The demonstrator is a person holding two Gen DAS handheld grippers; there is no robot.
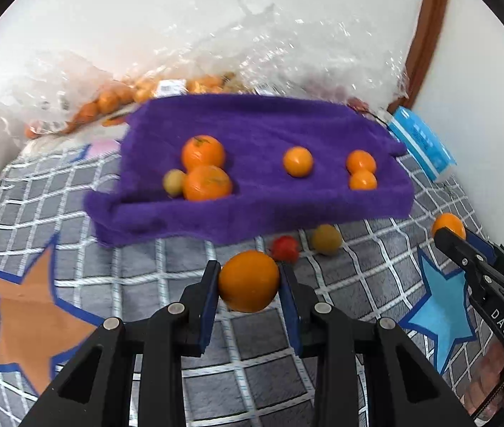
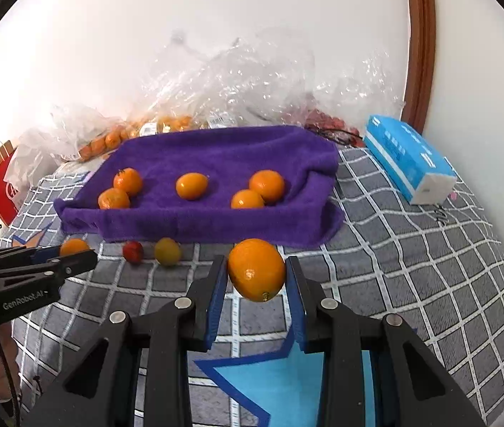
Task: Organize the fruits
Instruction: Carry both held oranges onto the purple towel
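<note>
A purple towel-lined tray [image 1: 259, 206] [image 2: 195, 222] holds several oranges and one small green fruit [image 1: 174, 182]. My left gripper [image 1: 250, 279] is shut on an orange [image 1: 249, 281], held above the checked mat in front of the tray. My right gripper [image 2: 257, 272] is shut on another orange [image 2: 256, 269], also in front of the tray. Each gripper shows in the other view, the right [image 1: 451, 240] with its orange [image 1: 448, 223], the left [image 2: 74, 256] with its orange [image 2: 73, 246]. A red fruit [image 1: 285, 248] [image 2: 133, 251] and a green fruit [image 1: 325, 239] [image 2: 167, 251] lie on the mat by the tray's front edge.
Clear plastic bags [image 1: 216, 53] [image 2: 237, 78] with more oranges sit behind the tray against the white wall. A blue tissue pack [image 1: 420, 142] [image 2: 408, 158] lies to the right. A red bag [image 2: 1, 185] stands at the left. The grey checked mat [image 2: 412, 249] has star patches.
</note>
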